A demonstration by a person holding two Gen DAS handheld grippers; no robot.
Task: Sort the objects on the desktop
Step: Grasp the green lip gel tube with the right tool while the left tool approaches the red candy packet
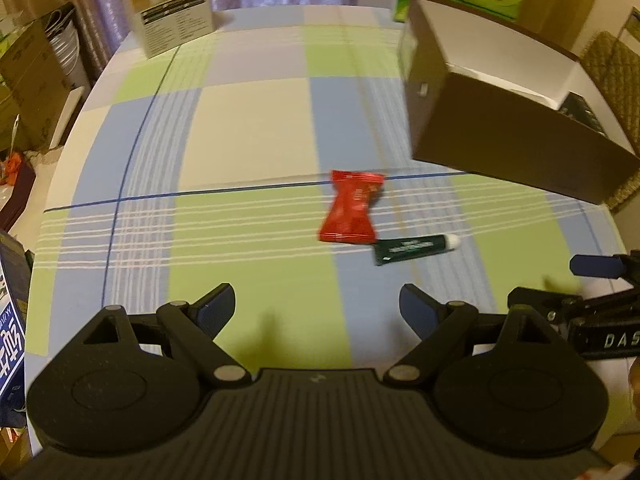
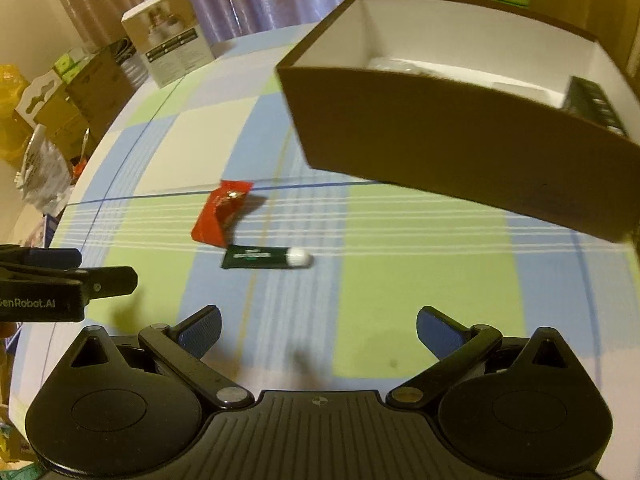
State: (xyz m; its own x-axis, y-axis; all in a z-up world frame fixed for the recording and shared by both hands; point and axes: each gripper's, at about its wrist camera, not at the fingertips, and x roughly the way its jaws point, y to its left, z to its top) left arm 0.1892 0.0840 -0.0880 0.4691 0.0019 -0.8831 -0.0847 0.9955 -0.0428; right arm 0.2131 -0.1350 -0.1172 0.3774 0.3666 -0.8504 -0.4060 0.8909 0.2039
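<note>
White lettering "GenRobot.AI", its first letter cut off, stands on the left hand-held gripper [image 2: 68, 276]. "DAS", cut by the frame edge, stands on the right hand-held gripper [image 1: 600, 280].

My red snack packet [image 1: 352, 208] lies flat on the checked cloth, pinched at its waist, in front of the brown box [image 1: 500, 128]. My dark green tube [image 1: 408, 249] with a white cap lies flat on its side just beside the packet's near end, farther from the box, cap pointing right.
</note>
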